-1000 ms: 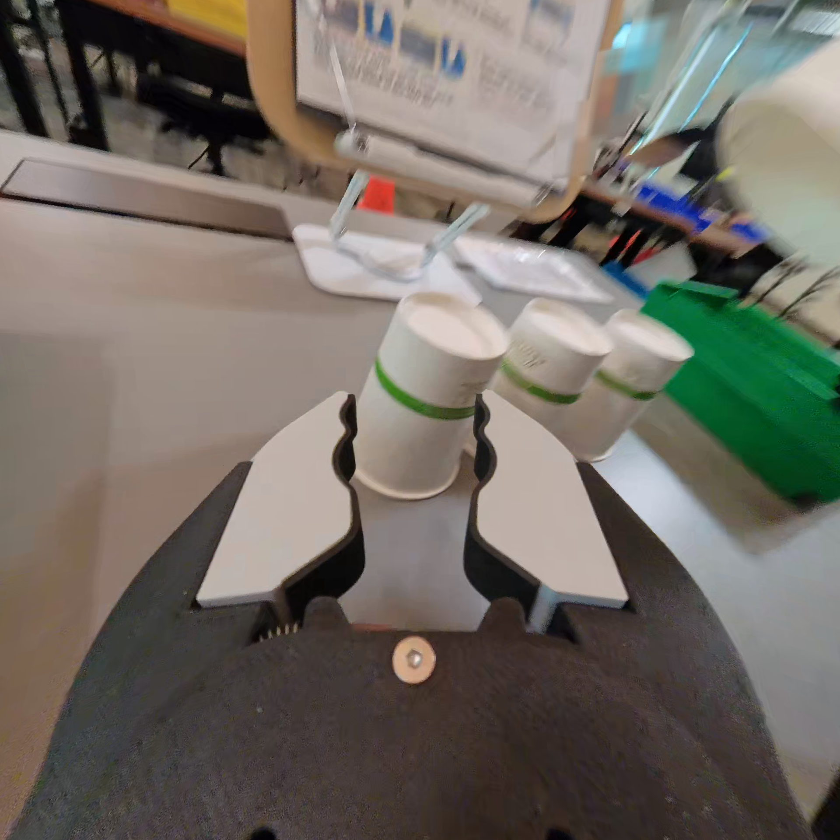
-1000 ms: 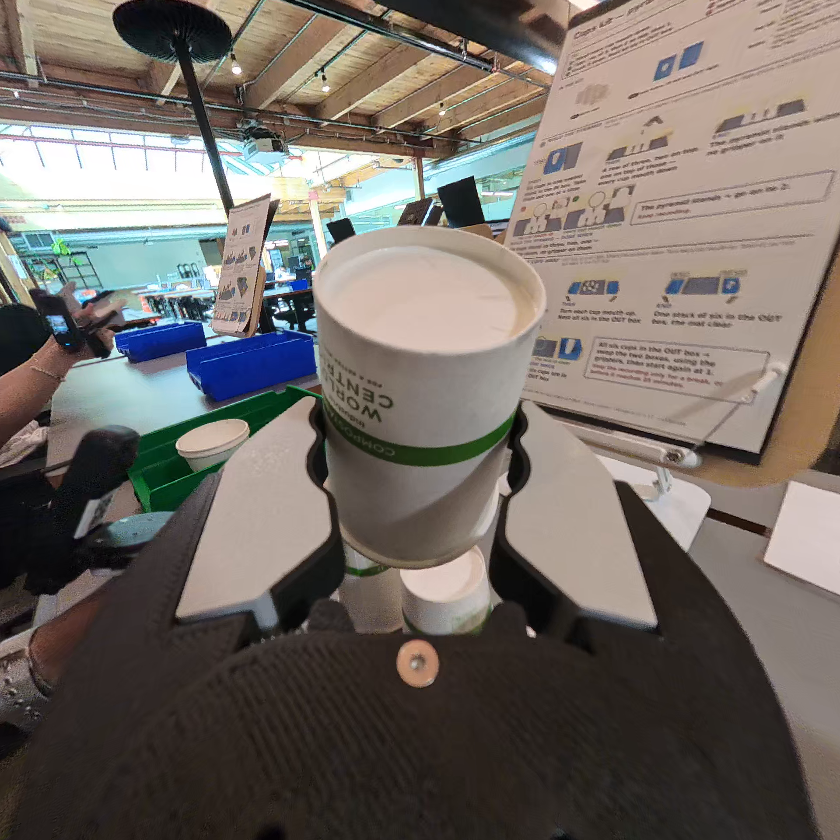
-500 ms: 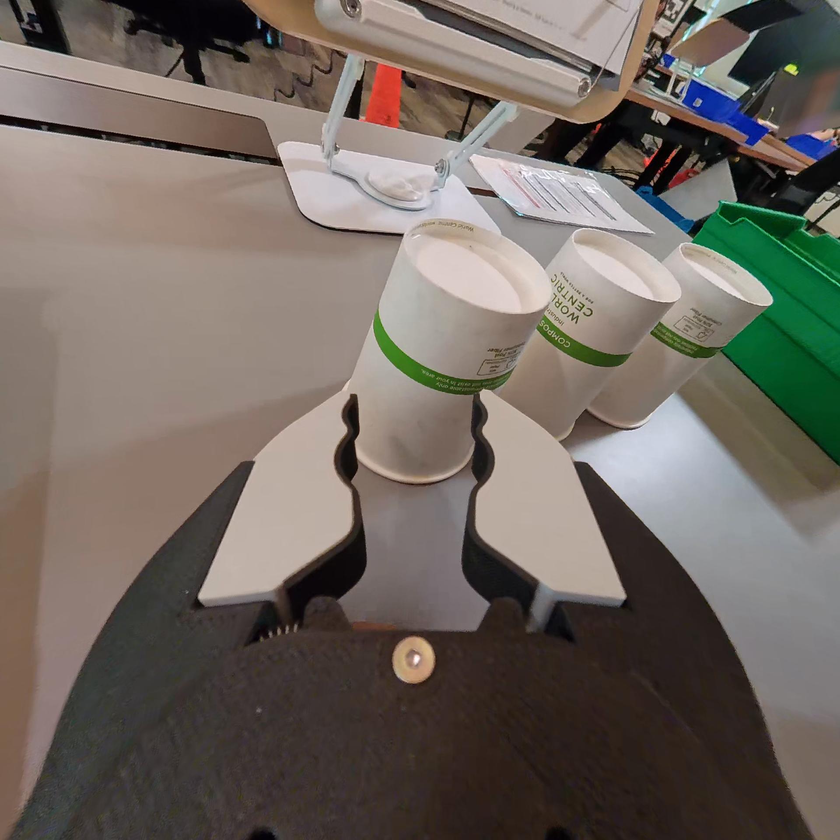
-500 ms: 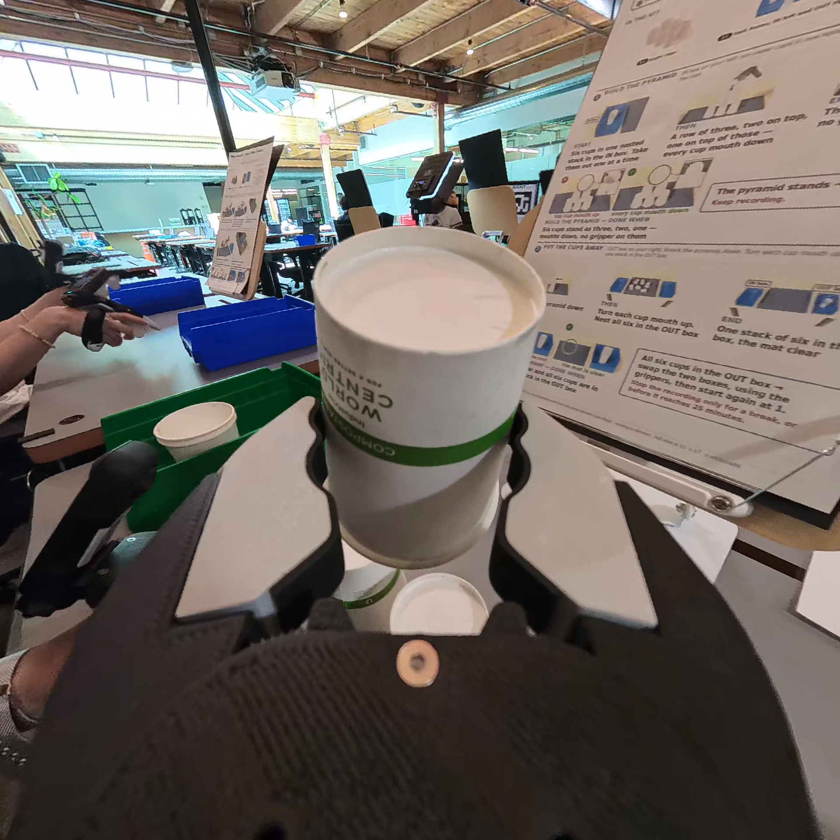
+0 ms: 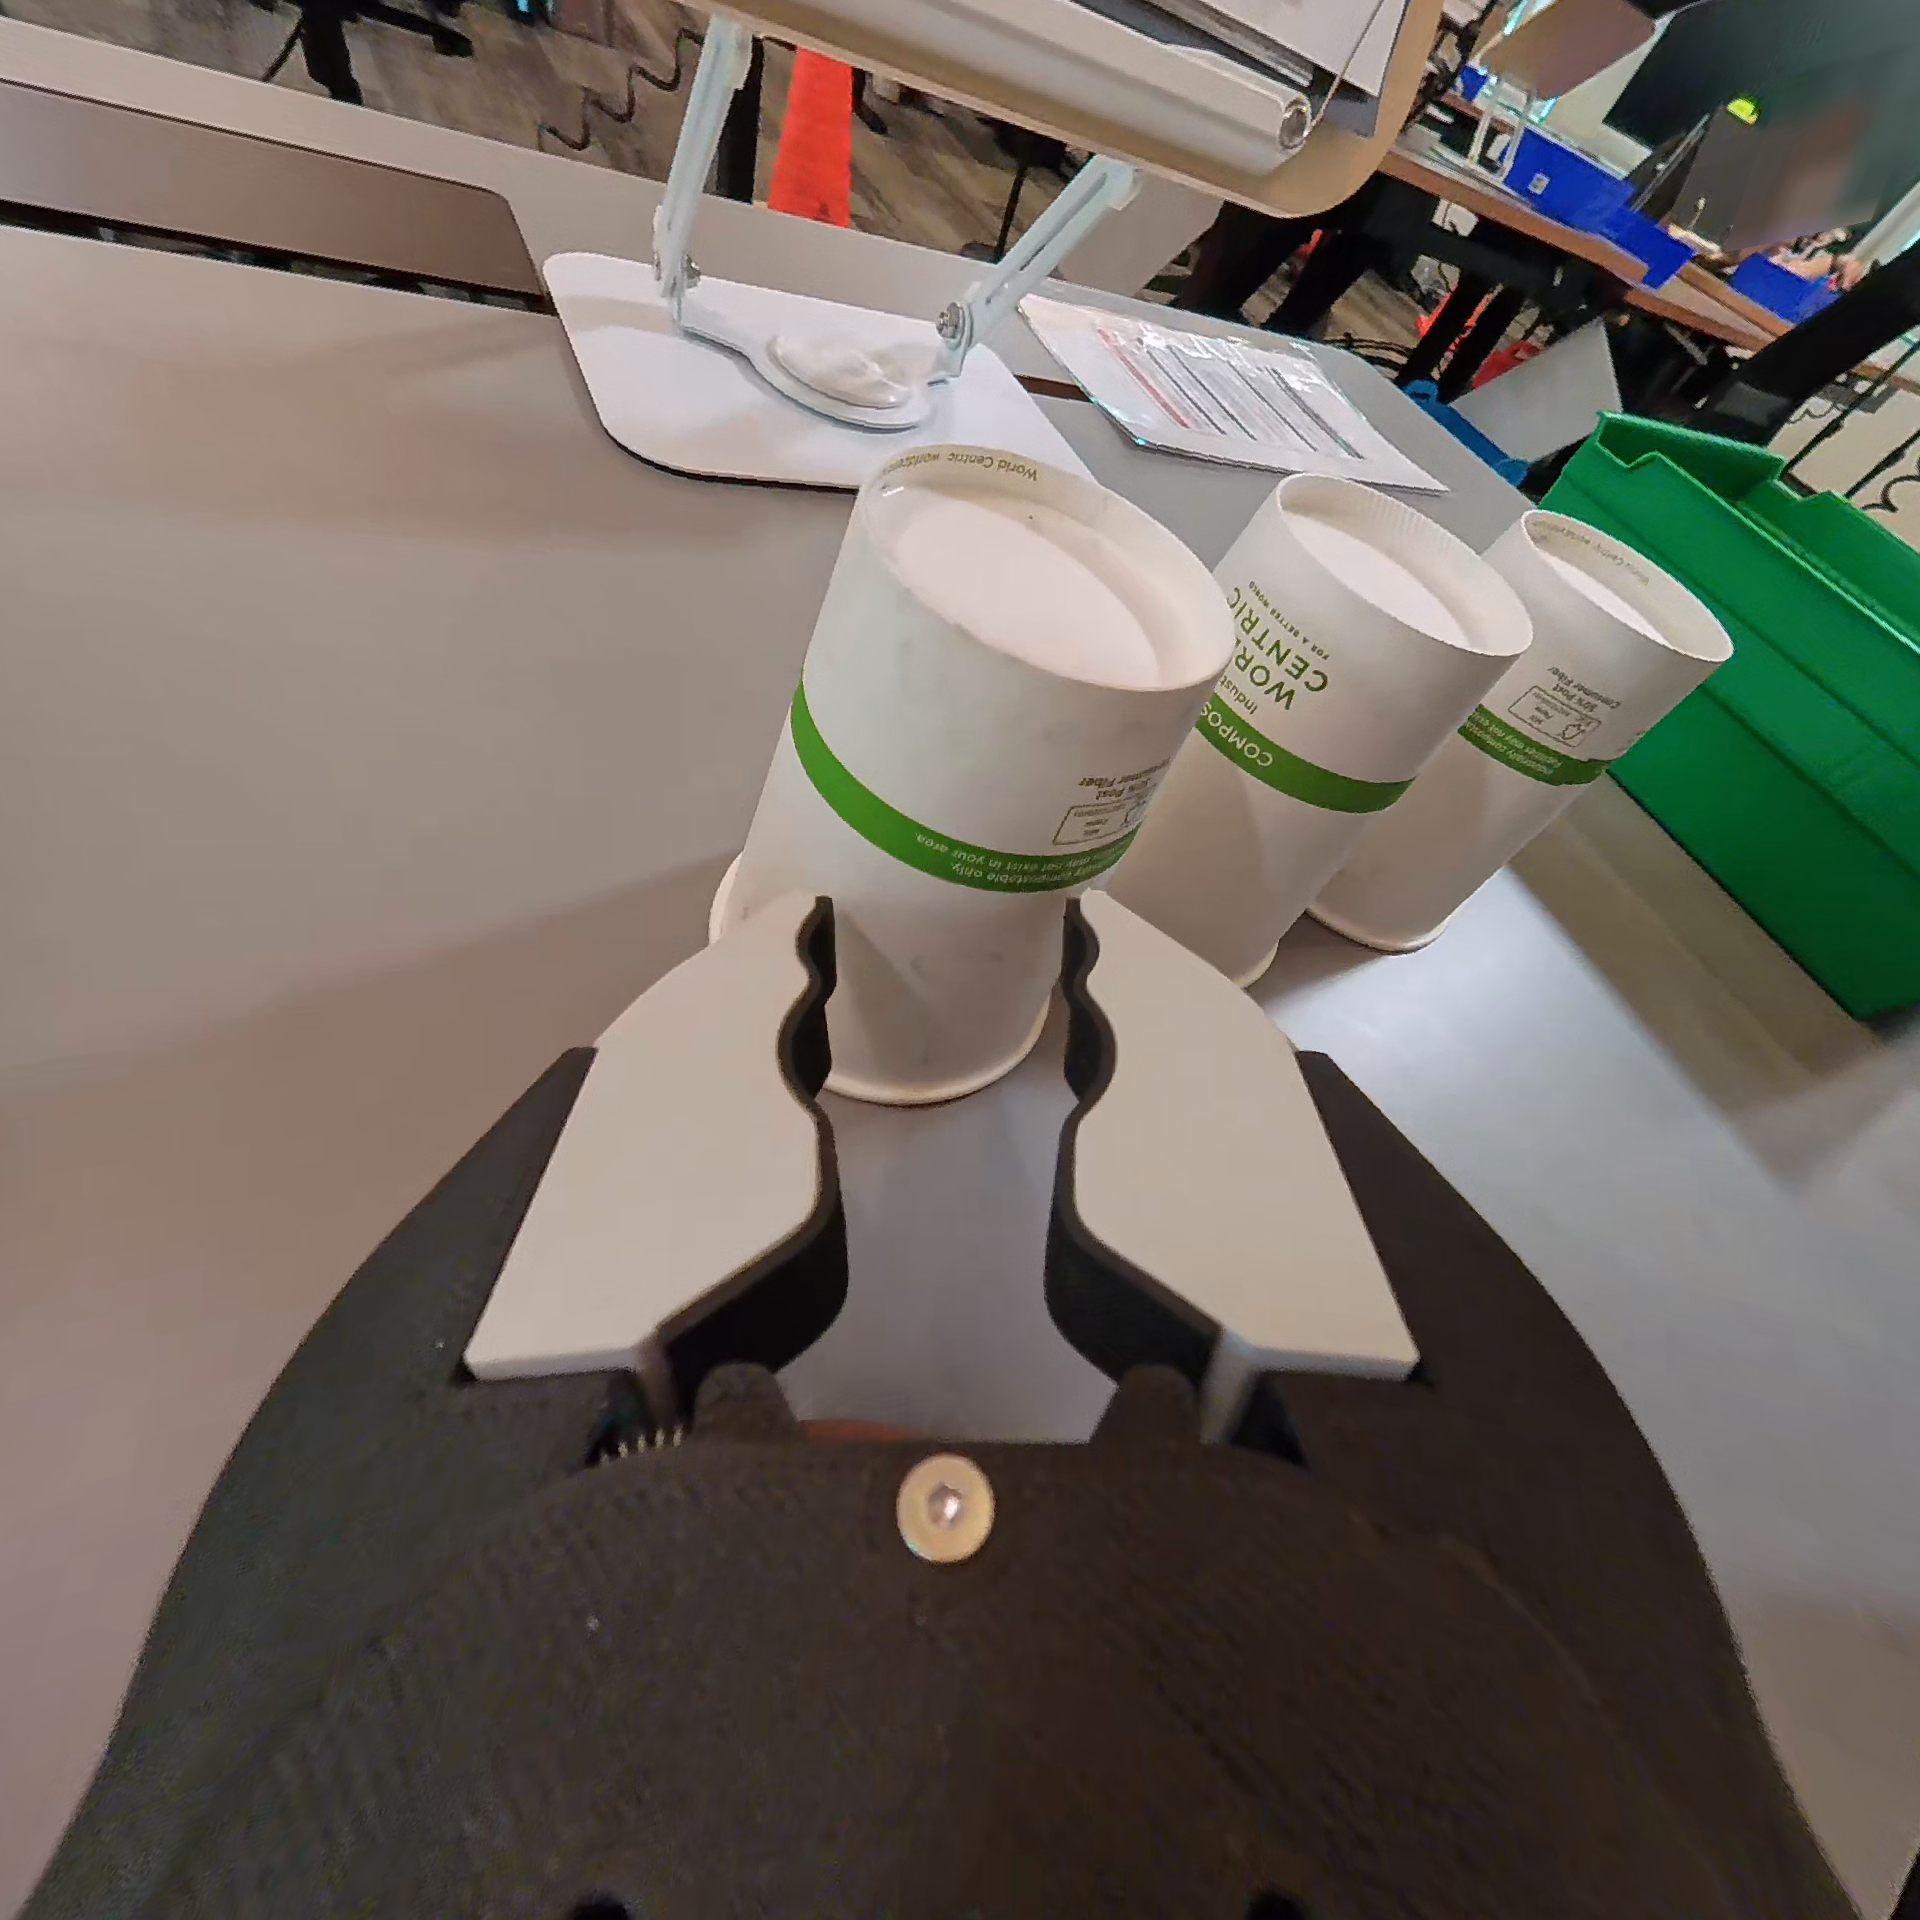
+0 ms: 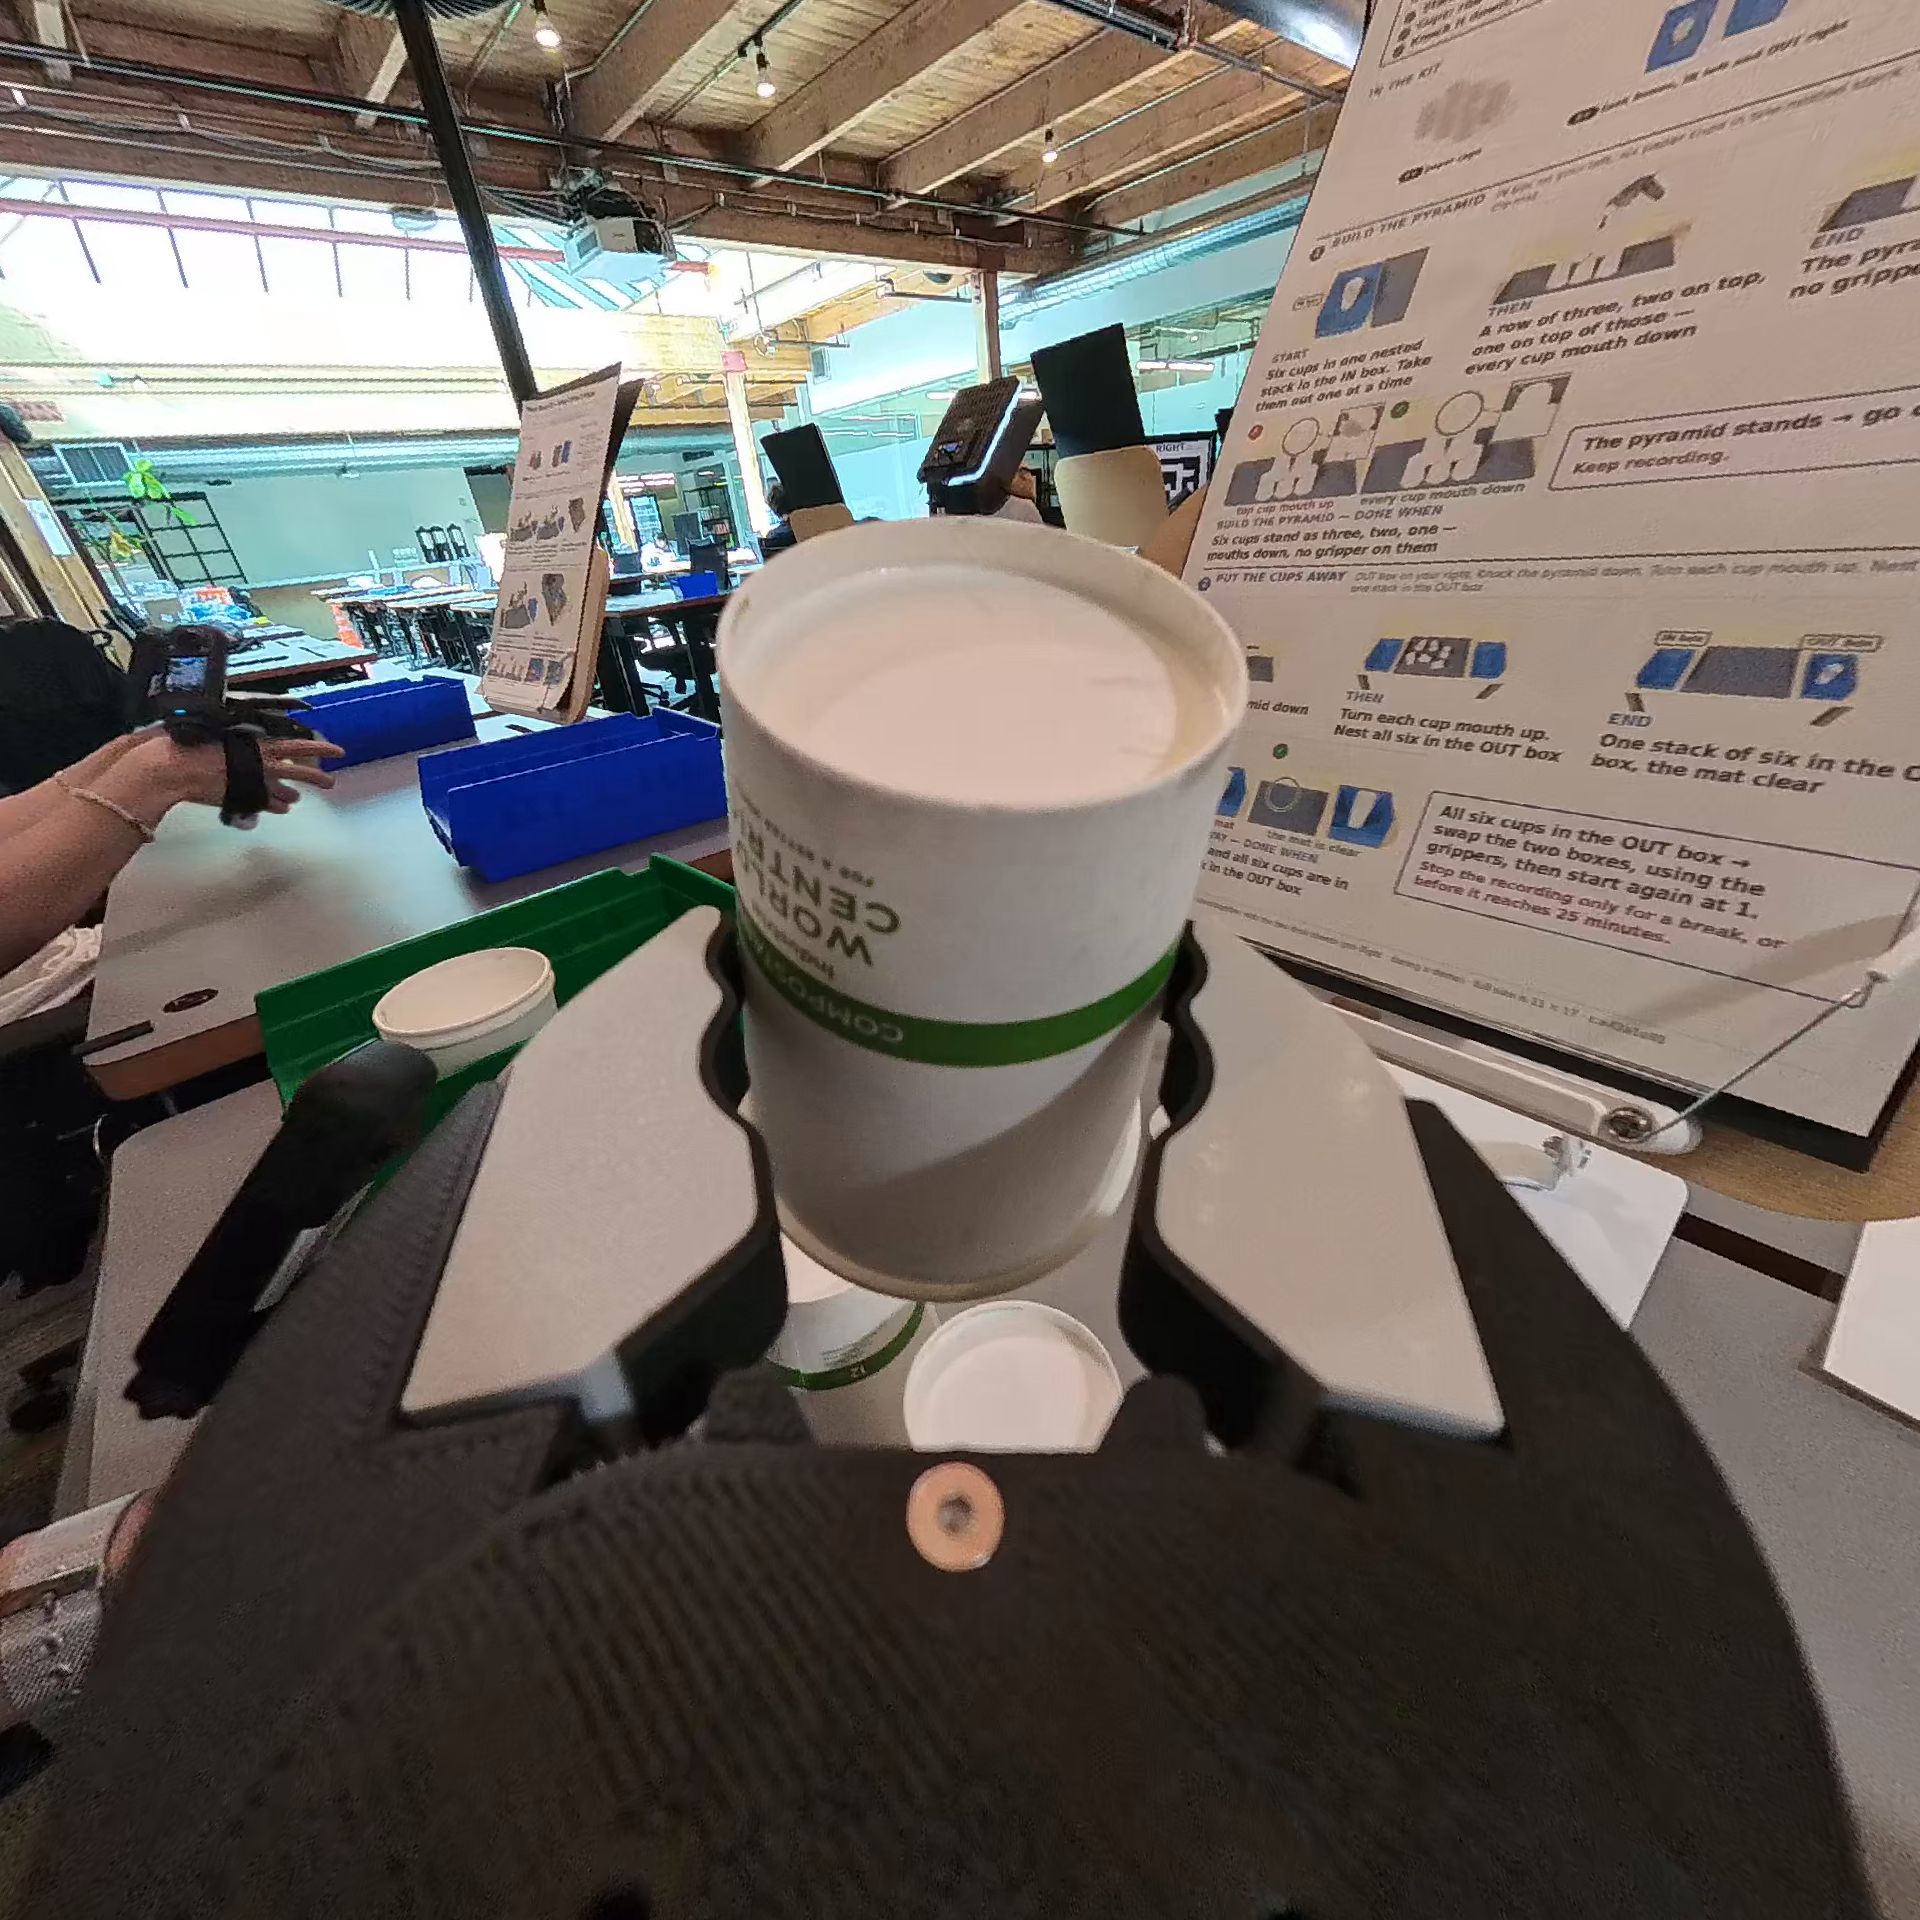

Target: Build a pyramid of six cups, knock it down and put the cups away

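Three upturned green-banded paper cups (image 5: 1340,717) mid-frame on grey desk (image 5: 312,675), left tongs (image 5: 940,997) parted around nearest, right tongs (image 6: 956,1049) clamping a fourth printed cup (image 6: 977,883), writing not quoted

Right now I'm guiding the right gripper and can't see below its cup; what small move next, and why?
Probably lower it slowly: the right gripper holds an upside-down cup in the air above two cup bottoms, and the left gripper straddles the nearest cup of the table's row.
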